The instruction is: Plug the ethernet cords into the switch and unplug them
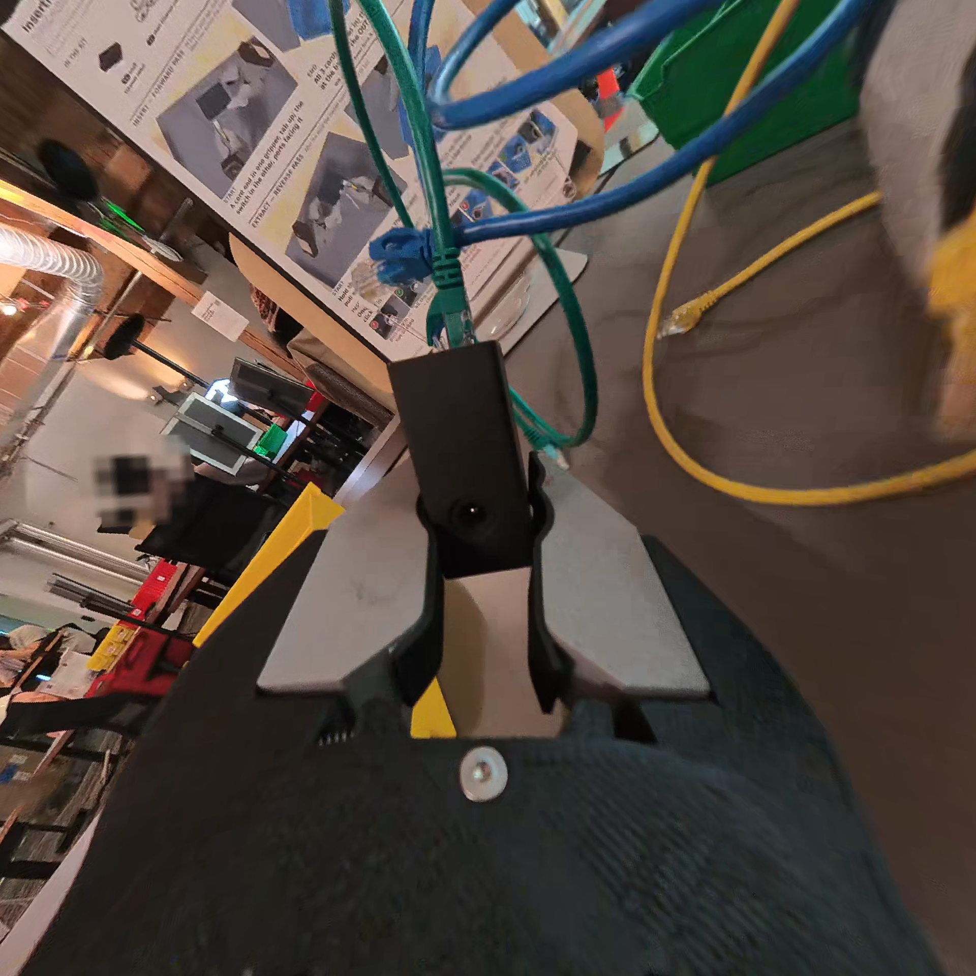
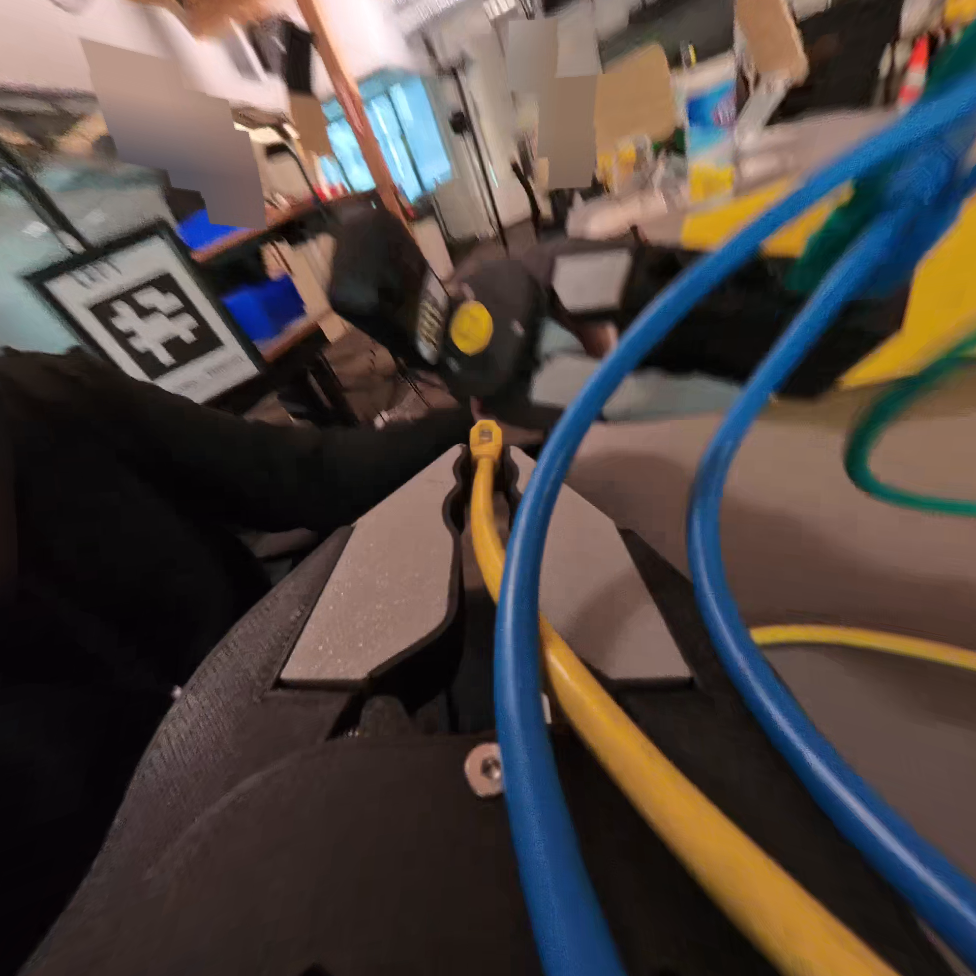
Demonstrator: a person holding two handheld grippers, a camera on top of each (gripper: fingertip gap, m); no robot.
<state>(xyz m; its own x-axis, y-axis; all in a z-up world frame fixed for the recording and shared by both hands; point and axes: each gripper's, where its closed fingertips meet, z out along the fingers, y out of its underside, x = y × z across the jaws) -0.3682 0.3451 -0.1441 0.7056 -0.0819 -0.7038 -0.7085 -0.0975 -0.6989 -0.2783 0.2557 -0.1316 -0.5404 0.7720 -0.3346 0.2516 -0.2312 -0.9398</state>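
My left gripper (image 1: pixel 478 507) is shut on a black switch (image 1: pixel 459 422) and holds it tilted above the grey table (image 1: pixel 792 369). A green cord (image 1: pixel 449 296) is plugged into the switch's far end. A blue cord's plug (image 1: pixel 399 256) hangs loose beside it. A yellow cord (image 1: pixel 686 311) lies on the table with its free plug. My right gripper (image 2: pixel 485 459) is shut on the other yellow cord end (image 2: pixel 485 438), its plug poking past the fingertips. Blue cord loops (image 2: pixel 528 581) hang across the right wrist view, which is blurred. The right gripper shows blurred at the right edge of the left wrist view (image 1: pixel 950 274).
A printed instruction sheet (image 1: pixel 253 132) lies at the table's far side. A green bin (image 1: pixel 739 79) stands at the back right. A dark sleeve (image 2: pixel 158 449) reaches across the left of the right wrist view. Shelves and people fill the background. Left tips to right tips: about 12 cm.
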